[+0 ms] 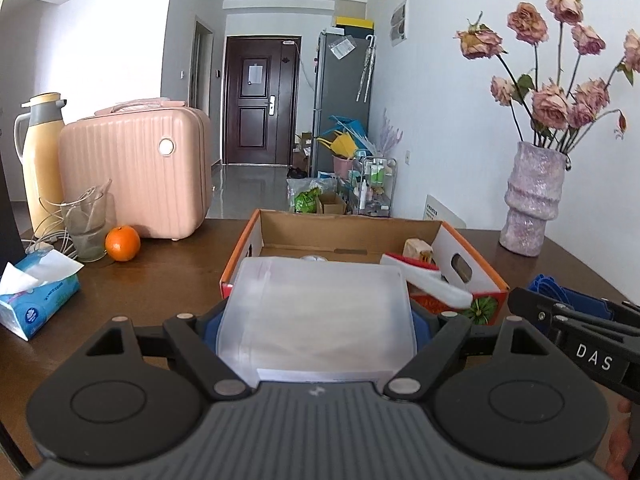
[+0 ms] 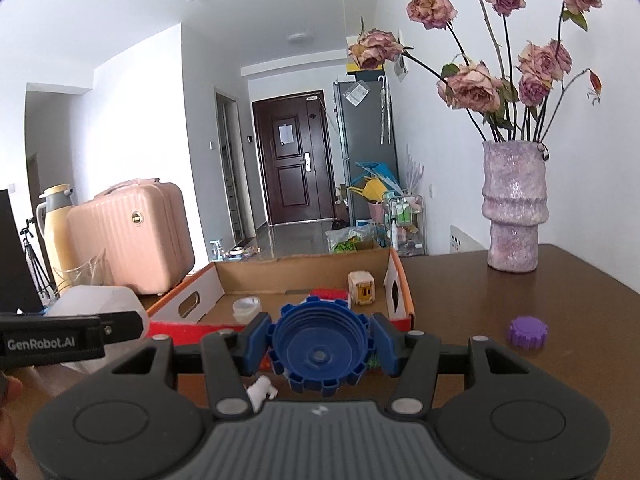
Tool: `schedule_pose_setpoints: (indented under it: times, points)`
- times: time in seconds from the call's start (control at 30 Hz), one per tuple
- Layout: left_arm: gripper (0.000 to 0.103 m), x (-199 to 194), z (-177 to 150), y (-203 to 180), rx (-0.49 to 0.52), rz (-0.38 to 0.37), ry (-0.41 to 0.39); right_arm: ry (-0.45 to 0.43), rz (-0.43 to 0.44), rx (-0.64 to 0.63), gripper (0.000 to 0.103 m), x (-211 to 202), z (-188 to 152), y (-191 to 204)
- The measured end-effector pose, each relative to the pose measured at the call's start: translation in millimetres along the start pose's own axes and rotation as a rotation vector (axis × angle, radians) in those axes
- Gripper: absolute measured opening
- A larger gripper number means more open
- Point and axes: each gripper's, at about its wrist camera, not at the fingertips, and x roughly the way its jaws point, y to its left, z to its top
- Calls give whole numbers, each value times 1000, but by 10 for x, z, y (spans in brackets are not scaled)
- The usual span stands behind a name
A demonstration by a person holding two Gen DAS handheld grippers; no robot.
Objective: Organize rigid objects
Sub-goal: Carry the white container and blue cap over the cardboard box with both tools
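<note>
My left gripper [image 1: 318, 332] is shut on a translucent white plastic box [image 1: 316, 292], its blue pads pressing the box's two sides; the box hangs just in front of an open cardboard box [image 1: 352, 222] with an orange rim. My right gripper [image 2: 320, 346] is shut on a blue ridged cap [image 2: 320, 336], held before the same cardboard box [image 2: 304, 264]. Inside lie a clear round piece [image 2: 246, 306], a red item [image 2: 330, 294] and a small cream cube [image 2: 362, 288]. A purple cap [image 2: 527, 331] sits on the table to the right. A small white piece [image 2: 262, 392] lies under the right gripper.
On the brown table [image 1: 180, 268] stand a pink suitcase [image 1: 136, 172], a yellow thermos [image 1: 40, 160], a glass [image 1: 88, 224], an orange [image 1: 122, 243] and a tissue pack [image 1: 36, 292] at left. A purple vase of dried roses [image 2: 514, 208] stands at right.
</note>
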Motion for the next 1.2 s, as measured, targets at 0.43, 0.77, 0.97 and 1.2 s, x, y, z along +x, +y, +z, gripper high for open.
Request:
schedule_pose_setpoints:
  times: [0.43,0.77,0.97,1.2]
  points:
    - [84,460,227,-5,-30,3,3,5,-24,27,54,539,228,-125]
    - [84,916,352,-11,-46,18,24,33,-44,63,54,1046,288,-238]
    - [84,1146,433,-36,-53,23,25,36,-57,84,54,1278,349,-303]
    - [84,1413,520,-39,-57,30,37,55,-64,73,54,1524,381,-304]
